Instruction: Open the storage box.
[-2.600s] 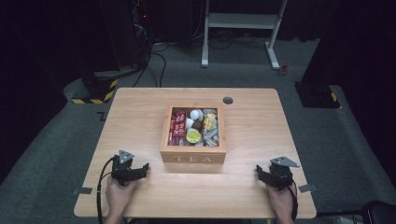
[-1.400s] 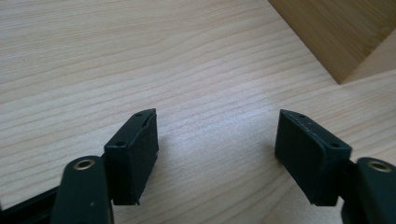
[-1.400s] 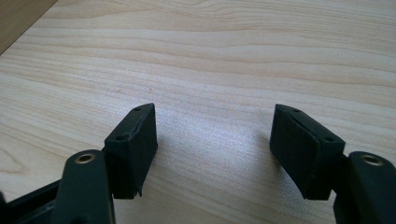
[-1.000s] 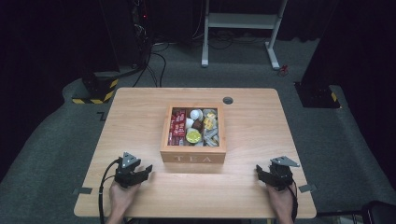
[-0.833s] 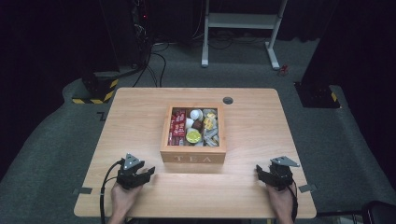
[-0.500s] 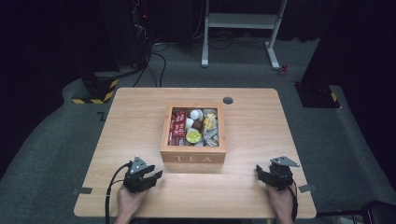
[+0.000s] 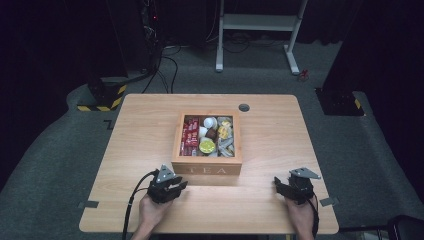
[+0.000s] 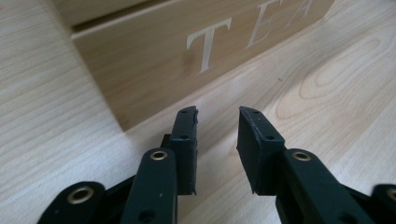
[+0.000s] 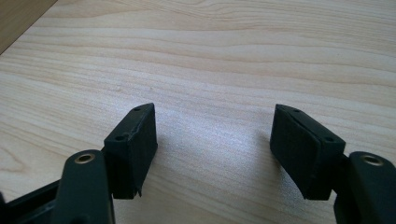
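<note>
A pale wooden worktop (image 7: 140, 145) stands on grey carpet in a dark room. At its near edge the left hand-held gripper (image 7: 172, 187) sits just short of the front left corner of the tea box (image 7: 207, 165), its trailing cable looping off toward the worktop's near left edge; its jaws have just been closing and now stand a narrow gap apart with only bare wood between them, aimed at the box's front wall (image 8: 154, 60) with the inlaid letters TEA. Well to the right, the right hand-held gripper (image 7: 286, 186) rests low over bare wood near the front right, jaws spread wide and holding nothing. The box sits mid-worktop, open on top, with red sachets (image 7: 190, 136) in its left compartment, white pods (image 7: 208, 123) and a yellow-green round lid (image 7: 207, 146) in the middle, and yellow packets (image 7: 225, 131) on the right. Beyond it is a round cable port (image 7: 244, 107) near the far edge. Past the worktop lie black cables (image 7: 165, 65), a yellow-and-black striped base (image 7: 102, 98) and a white metal stand (image 7: 257, 25).
</note>
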`<state>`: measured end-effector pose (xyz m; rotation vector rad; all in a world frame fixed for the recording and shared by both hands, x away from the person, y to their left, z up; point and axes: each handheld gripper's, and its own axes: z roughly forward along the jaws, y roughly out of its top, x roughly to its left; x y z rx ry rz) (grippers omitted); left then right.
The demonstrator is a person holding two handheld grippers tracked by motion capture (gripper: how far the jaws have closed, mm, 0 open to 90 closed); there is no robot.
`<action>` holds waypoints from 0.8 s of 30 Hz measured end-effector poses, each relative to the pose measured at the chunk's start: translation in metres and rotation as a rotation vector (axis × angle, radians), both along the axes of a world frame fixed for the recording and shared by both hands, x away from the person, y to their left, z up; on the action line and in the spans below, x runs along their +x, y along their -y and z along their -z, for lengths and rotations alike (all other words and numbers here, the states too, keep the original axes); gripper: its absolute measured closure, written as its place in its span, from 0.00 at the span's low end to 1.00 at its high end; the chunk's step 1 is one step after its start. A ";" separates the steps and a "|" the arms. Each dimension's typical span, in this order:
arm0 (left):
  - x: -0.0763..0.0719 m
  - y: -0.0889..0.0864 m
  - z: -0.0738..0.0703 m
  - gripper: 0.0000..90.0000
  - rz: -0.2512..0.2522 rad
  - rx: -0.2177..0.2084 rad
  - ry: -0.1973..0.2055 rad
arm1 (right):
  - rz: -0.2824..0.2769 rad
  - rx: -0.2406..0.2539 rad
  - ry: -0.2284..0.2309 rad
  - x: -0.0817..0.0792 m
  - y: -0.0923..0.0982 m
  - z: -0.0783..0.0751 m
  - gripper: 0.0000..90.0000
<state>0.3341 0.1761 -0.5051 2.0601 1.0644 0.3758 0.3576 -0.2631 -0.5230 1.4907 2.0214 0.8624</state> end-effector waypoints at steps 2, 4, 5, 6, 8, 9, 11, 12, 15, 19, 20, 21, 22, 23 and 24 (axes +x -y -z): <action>0.002 0.001 0.000 0.79 0.002 0.006 0.001 | 0.001 0.000 0.001 0.000 0.000 0.000 0.35; 0.007 0.005 -0.004 0.82 -0.006 0.012 0.013 | -0.003 -0.004 0.004 0.000 0.000 0.000 0.35; 0.009 0.005 -0.005 0.83 -0.013 0.000 0.020 | -0.003 -0.004 0.004 0.000 0.000 0.000 0.35; 0.010 0.005 -0.007 0.84 -0.021 -0.013 0.023 | -0.002 -0.003 0.003 0.000 0.000 0.000 0.35; 0.011 0.004 -0.009 0.87 -0.026 -0.018 0.030 | 0.001 -0.001 0.001 0.000 0.000 0.000 0.35; 0.014 0.004 -0.010 0.88 -0.039 -0.029 0.029 | 0.000 -0.002 0.001 0.000 0.000 0.000 0.35; 0.016 0.004 -0.011 0.89 -0.042 -0.025 0.030 | -0.001 -0.003 0.002 0.000 0.000 0.000 0.35; 0.019 0.005 -0.013 0.92 -0.055 -0.036 0.028 | -0.001 -0.002 0.001 0.001 0.000 0.000 0.35; 0.019 0.006 -0.016 0.97 -0.062 -0.063 0.035 | 0.000 -0.002 0.001 0.000 0.000 0.000 0.35; 0.019 0.007 -0.017 1.00 -0.083 -0.065 0.044 | 0.000 -0.002 0.001 0.000 0.000 0.000 0.35; 0.020 0.006 -0.018 1.00 -0.082 -0.062 0.046 | 0.000 -0.002 0.001 0.000 0.000 0.000 0.35; 0.020 0.007 -0.019 1.00 -0.080 -0.064 0.046 | 0.000 -0.002 0.001 0.000 0.000 0.000 0.35; 0.020 0.007 -0.020 1.00 -0.078 -0.062 0.045 | 0.000 -0.002 0.001 0.000 0.000 0.000 0.35; 0.020 0.007 -0.020 1.00 -0.078 -0.062 0.045 | 0.000 -0.001 0.001 0.000 0.000 0.000 0.35; 0.021 0.008 -0.021 1.00 -0.072 -0.058 0.046 | 0.001 -0.002 0.001 0.000 0.000 0.000 0.35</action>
